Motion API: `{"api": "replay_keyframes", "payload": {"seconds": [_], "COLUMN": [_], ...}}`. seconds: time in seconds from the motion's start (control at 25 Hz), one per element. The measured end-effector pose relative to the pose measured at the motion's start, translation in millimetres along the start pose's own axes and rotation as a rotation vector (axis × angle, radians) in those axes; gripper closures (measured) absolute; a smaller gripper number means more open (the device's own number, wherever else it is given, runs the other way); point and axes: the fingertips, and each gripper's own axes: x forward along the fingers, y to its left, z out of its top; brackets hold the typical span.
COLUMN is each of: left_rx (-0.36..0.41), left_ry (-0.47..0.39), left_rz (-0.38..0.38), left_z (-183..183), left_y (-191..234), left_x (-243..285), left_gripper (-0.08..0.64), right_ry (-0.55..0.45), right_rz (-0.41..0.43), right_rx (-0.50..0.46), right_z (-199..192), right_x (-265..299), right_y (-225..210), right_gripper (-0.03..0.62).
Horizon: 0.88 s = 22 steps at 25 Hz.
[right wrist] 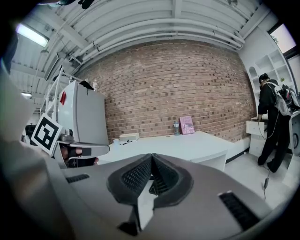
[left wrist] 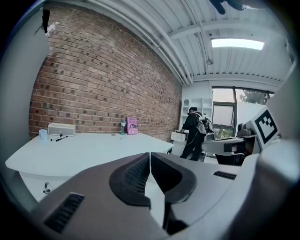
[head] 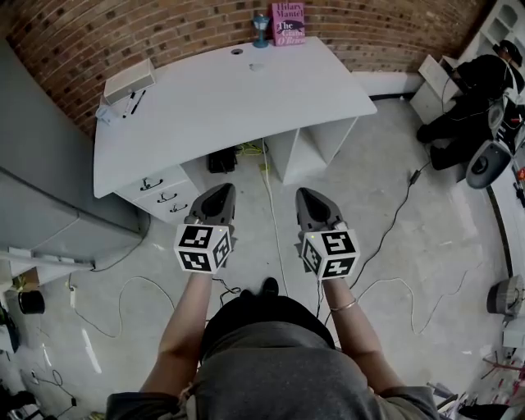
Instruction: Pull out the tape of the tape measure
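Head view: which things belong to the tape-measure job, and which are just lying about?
Job:
- left tongs, shut, empty
- right tongs, shut, empty
- no tape measure that I can make out in any view

Lying about:
- pink book, blue goblet, white box and pen, all on the desk
- floor cables

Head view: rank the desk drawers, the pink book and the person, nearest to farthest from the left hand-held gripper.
1. Desk drawers, just beside the left hand-held gripper.
2. Pink book, ahead, far back.
3. Person, far right.
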Motion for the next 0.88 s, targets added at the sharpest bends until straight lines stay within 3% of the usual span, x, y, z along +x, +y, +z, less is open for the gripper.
{"api": "replay_keyframes", "payload": {"seconds": [0.2,0.48,0.88], "left_rx": [-0.002,0.0,-0.035], "left_ry": [0.0,-0.014,0.004], "left_rz": [0.008,0.037,0.034], "left_z": [1,7,6], "left_y": [-3,-4,11], "left_x": [5,8,37], "left_gripper": [0.532,0.482,0.449], "right_ry": [0.012,0.011,0.032], "right_rz": [0.0,0.06,0.106], "right_rx": [0.016,0.041,0.072], "right_z": [-3,1,2], "right_x": [1,5,38], "right_y": [-10,-16,-21], "right_gripper": [0.585,0.495,0.441]}}
